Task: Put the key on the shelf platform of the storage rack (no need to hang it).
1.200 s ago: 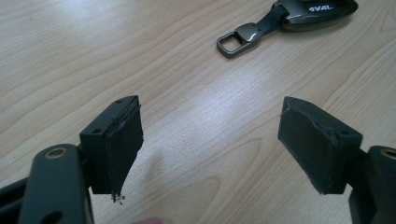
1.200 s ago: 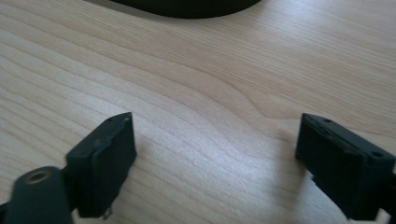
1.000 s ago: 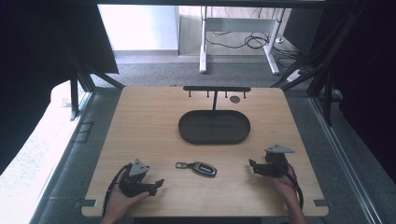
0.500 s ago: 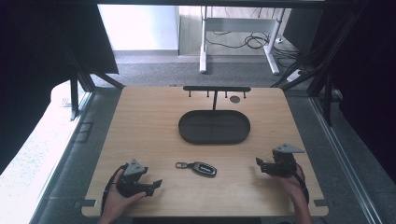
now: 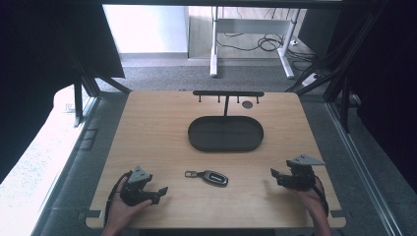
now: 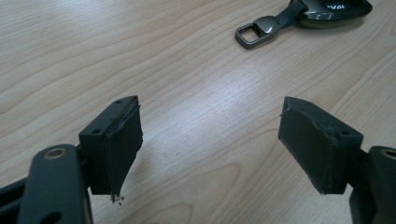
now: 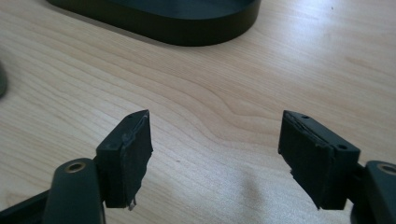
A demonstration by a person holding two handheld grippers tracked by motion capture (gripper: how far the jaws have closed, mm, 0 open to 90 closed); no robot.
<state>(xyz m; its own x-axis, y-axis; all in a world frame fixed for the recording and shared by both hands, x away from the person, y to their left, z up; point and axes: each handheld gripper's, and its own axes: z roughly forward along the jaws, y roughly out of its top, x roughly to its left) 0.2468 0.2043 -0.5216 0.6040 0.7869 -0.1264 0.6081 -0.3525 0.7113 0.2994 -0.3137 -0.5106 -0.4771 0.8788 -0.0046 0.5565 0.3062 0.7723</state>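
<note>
Black and glossy, the car key fob (image 5: 215, 177) lies flat on the wooden table (image 5: 157, 128), nearer my edge than the dark oval tray (image 5: 225, 133), with its metal loop (image 5: 191, 174) pointing toward my left side. I take the tray as my landmark: the fob sits just on my side of it, apart from its rim. Behind the tray stands a low black rack with small pegs (image 5: 227, 93).

My left gripper (image 5: 162, 190) rests low on the table, left of the fob and well on my side of the tray. Its jaws stand wide apart with bare wood between them; in the left gripper view (image 6: 210, 126) the fob (image 6: 329, 9) and its loop (image 6: 254, 33) lie ahead, beyond the jaw tips, untouched.

My right gripper (image 5: 273, 173) hovers right of the fob, also on my side of the tray. Its jaws have just been closing a little, yet a broad gap remains and nothing lies between them. In the right gripper view (image 7: 215, 128) the tray's wall (image 7: 187, 28) lies ahead, apart from the jaws.
</note>
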